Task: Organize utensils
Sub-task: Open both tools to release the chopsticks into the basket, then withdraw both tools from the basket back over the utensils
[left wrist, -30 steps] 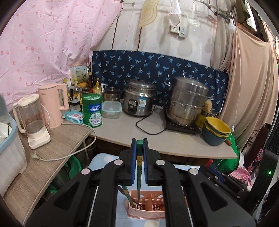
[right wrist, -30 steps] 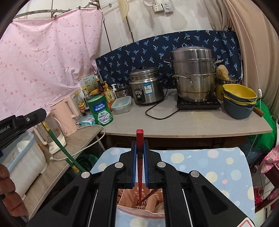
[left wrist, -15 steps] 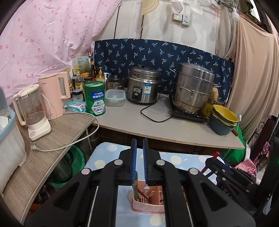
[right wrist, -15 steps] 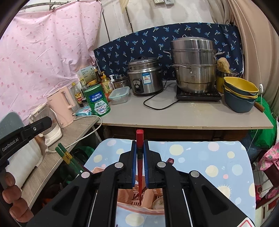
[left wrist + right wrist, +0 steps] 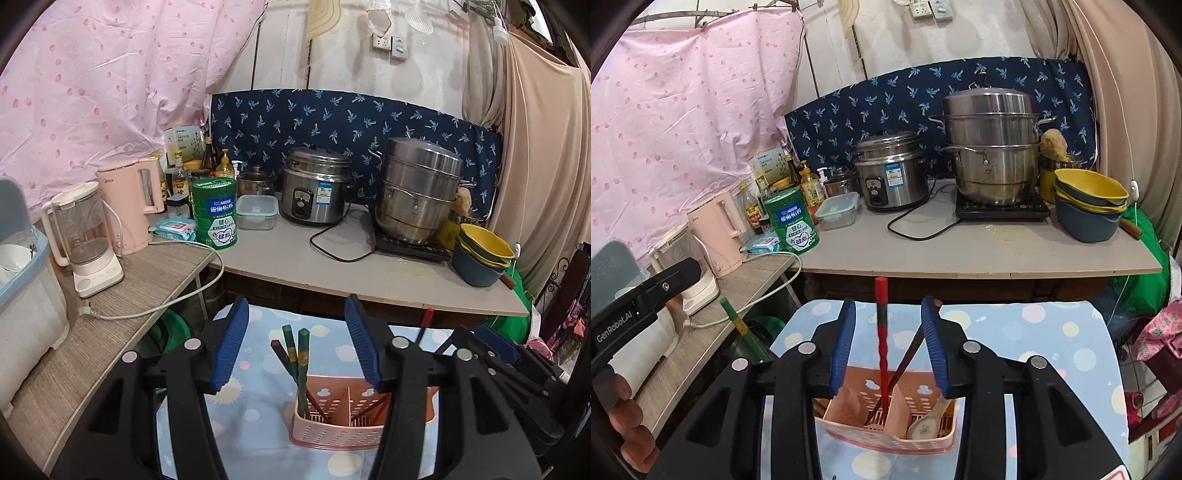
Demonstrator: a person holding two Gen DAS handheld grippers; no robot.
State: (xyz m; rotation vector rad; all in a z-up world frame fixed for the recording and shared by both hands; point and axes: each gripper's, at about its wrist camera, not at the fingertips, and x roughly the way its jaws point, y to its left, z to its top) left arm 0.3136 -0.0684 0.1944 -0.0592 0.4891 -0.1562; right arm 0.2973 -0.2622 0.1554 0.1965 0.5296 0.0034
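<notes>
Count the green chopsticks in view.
2. Both green chopsticks stand side by side in the pink caddy's left compartment, leaning left, between the open left gripper's fingers. Others may be hidden.

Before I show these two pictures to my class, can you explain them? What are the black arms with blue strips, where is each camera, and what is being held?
There is no robot here. A person holds a hand tool in each hand, each with two black fingers lined with blue pads and a wide-angle camera that looks forward along them.

One picture looks along the left gripper, the other along the right gripper. Both stand open and hold nothing.

Under them, on a blue spotted cloth, sits a pink basket with dividers. In it stand two green chopsticks, a red chopstick, a darker chopstick and a ceramic spoon.

Behind is a counter with a rice cooker, a steel steamer, stacked bowls, a green tin and a pink kettle.
</notes>
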